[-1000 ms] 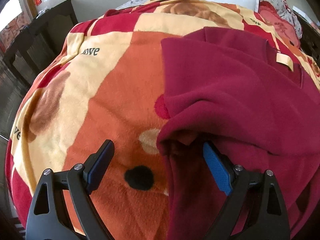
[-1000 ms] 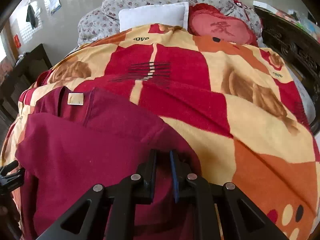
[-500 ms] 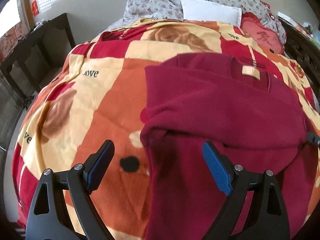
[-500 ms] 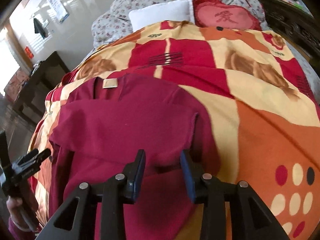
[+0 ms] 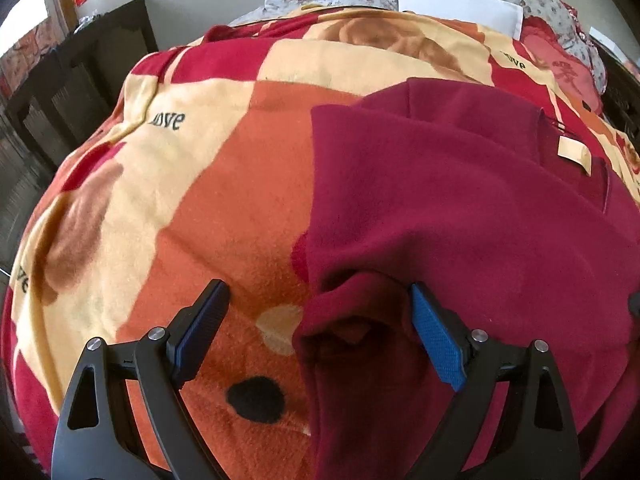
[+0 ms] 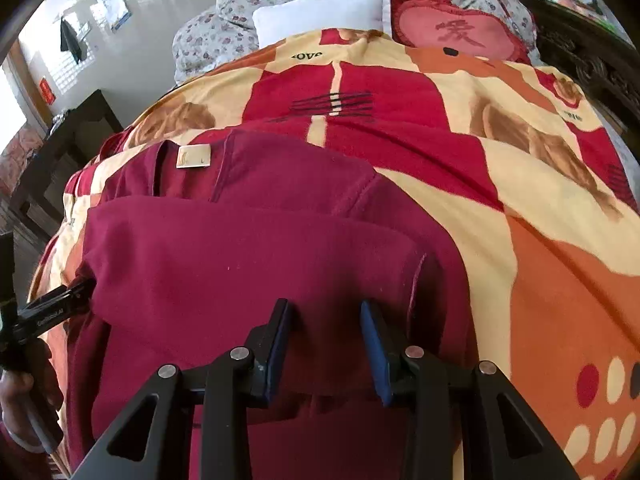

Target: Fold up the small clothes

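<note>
We see a maroon garment (image 5: 460, 200) spread on a bed, over a fleece blanket (image 5: 224, 184) patterned in red, orange and cream. Its lower portion is doubled back over the body, making a rounded fold edge across both views; the layers beneath that fold are hidden from us. A pale label (image 6: 193, 156) marks the neckline at the far end. The near hem runs out of both frames at the bottom, so we cannot trace its full outline.

The left tool (image 5: 316, 332) is released, its 2 blue pads spread wide; the left corner of the fold bulges between them, and we cannot tell whether the right pad touches the cloth. The right tool (image 6: 326, 344) is also parted, with a narrower gap, its fingers (image 6: 374, 344) lying on or just over the maroon fabric near the fold's right end; contact is hard to judge. In the right wrist view the left tool appears at the left edge, partly cut off, with the holding hand (image 6: 20, 392) only partly visible.

At the head of the bed lie a white pillow (image 6: 324, 12), a red cushion (image 6: 456, 32) bearing a character, and floral bedding (image 6: 224, 28). Dark wooden furniture (image 5: 80, 80) stands against a pale wall to the left. The printed word on the blanket reads only partly.
</note>
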Demonstrator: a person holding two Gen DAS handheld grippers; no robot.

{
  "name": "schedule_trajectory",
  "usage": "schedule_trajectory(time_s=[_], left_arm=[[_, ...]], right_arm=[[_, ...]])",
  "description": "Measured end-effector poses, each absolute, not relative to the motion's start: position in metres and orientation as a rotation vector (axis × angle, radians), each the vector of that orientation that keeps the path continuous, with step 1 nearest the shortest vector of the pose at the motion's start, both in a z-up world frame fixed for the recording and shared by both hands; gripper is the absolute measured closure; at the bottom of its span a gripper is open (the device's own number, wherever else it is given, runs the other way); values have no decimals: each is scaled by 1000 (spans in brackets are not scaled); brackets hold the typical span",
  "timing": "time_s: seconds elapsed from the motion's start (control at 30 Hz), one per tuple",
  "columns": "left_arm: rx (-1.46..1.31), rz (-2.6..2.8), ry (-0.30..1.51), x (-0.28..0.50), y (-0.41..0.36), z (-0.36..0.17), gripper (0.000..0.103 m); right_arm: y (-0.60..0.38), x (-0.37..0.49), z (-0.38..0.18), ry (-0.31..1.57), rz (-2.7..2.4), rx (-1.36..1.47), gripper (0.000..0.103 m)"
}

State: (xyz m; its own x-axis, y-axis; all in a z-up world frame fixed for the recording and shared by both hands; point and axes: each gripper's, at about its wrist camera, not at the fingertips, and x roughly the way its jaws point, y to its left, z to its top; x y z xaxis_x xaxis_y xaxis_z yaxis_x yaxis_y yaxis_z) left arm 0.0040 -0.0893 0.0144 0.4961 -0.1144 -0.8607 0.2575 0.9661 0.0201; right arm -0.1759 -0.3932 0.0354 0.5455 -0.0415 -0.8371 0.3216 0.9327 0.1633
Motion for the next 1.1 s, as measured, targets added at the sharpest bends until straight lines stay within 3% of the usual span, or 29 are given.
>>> schedule_trajectory(time_s=[0.53, 0.8, 1.1], left_arm=[[135, -382, 983, -91, -81, 68, 12], [234, -415, 925, -137, -81, 78, 12], [198, -463, 930, -156, -59, 86, 12]], right_arm=[[-382, -295, 71, 913, -173, 522, 60], [-329, -334, 80, 936, 0, 527, 59], [-275, -348, 31, 1092, 109, 586, 59]])
